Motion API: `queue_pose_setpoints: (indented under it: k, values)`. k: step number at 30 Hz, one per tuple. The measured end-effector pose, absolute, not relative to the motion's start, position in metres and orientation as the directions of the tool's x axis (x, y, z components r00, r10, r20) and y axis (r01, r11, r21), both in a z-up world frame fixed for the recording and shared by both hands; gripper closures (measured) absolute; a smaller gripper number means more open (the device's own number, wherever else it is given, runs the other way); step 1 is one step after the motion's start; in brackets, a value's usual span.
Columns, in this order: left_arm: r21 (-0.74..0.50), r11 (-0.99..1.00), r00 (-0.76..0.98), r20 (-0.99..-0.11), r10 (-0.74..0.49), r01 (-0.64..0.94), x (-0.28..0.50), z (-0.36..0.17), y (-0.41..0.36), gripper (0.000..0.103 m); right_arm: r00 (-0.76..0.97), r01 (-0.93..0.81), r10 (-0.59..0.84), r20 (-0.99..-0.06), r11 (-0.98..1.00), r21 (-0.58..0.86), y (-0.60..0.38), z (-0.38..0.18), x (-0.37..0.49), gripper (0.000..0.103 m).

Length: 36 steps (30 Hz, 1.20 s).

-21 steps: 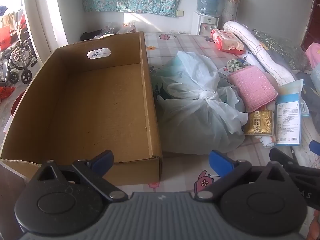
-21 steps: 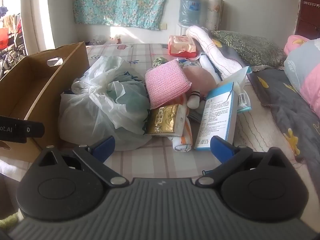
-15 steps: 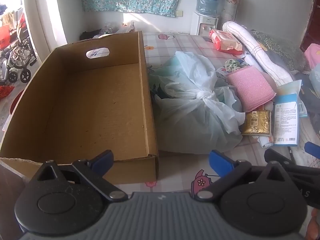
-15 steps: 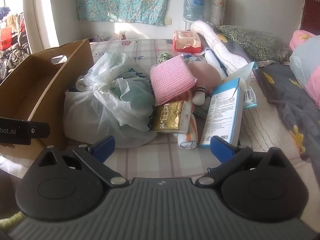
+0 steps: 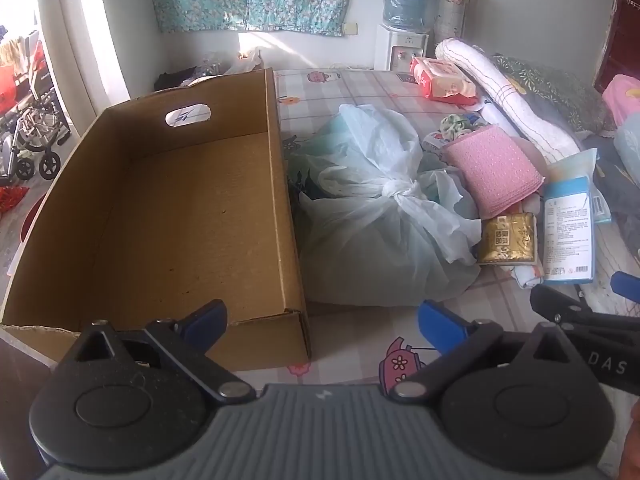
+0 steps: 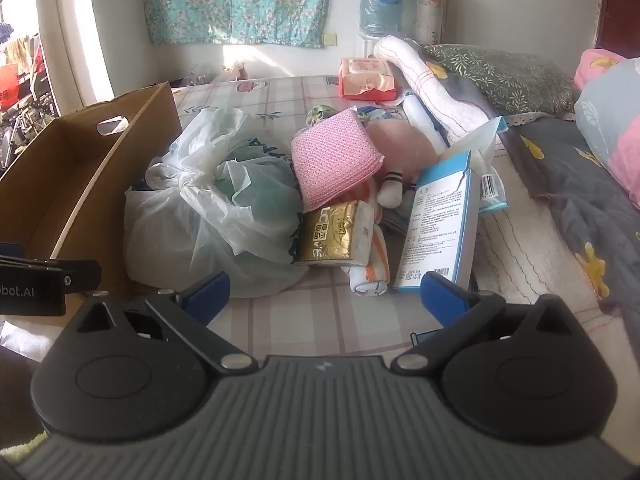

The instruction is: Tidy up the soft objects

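**Bed-top stock: one box, one heap of soft goods, two grippers unladen**

Item 1. Cardboard box (image 5: 180, 216), open-topped, with a hand-hole in its far wall; it sits on the left side of the checked bedsheet (image 5: 352, 344). Nothing shows inside it.

Item 2. Knotted plastic bag (image 5: 384, 232), pale and translucent, lying against the box's right wall. Contents indistinct.

Item 3. Pink cloth (image 6: 334, 160), folded, propped on the heap just right of the bag.

Item 4. Gold tissue pack (image 6: 330, 234), below the pink cloth and touching the bag. Under its right edge lies a rolled orange-striped towel (image 6: 372, 268).

Item 5. Blue-and-white carton (image 6: 440, 220), standing on edge, right of the tissue pack.

Item 6. Pink plush toy (image 6: 400, 148) (largely hidden behind the cloth and carton), a striped limb showing.

Item 7. Wet-wipes pack (image 5: 444, 82), red and pink, well apart from the heap toward the far end of the bed.

Item 8. Left gripper (image 5: 322, 320), jaws spread wide, nothing between them, hovering near the box's front right corner.

Item 9. Right gripper (image 6: 326, 294), jaws likewise spread and unladen, held low before the bag and tissue pack, touching neither.
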<state>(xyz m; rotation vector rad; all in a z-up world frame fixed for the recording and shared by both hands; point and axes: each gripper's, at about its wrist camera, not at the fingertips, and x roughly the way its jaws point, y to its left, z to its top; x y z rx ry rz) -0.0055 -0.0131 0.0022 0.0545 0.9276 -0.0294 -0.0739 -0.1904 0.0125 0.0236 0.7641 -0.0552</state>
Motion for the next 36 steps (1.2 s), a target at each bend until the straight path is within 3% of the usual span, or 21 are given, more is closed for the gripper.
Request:
queue_pose_setpoints:
  k: [36]
  values:
    - [0.017,0.999,0.581,-0.814,-0.009,0.04,-0.0067,0.0,-0.0093,0.001,0.719,0.047,-0.045,-0.694,0.999,-0.016,-0.1847,0.0156,-0.0711,0.001]
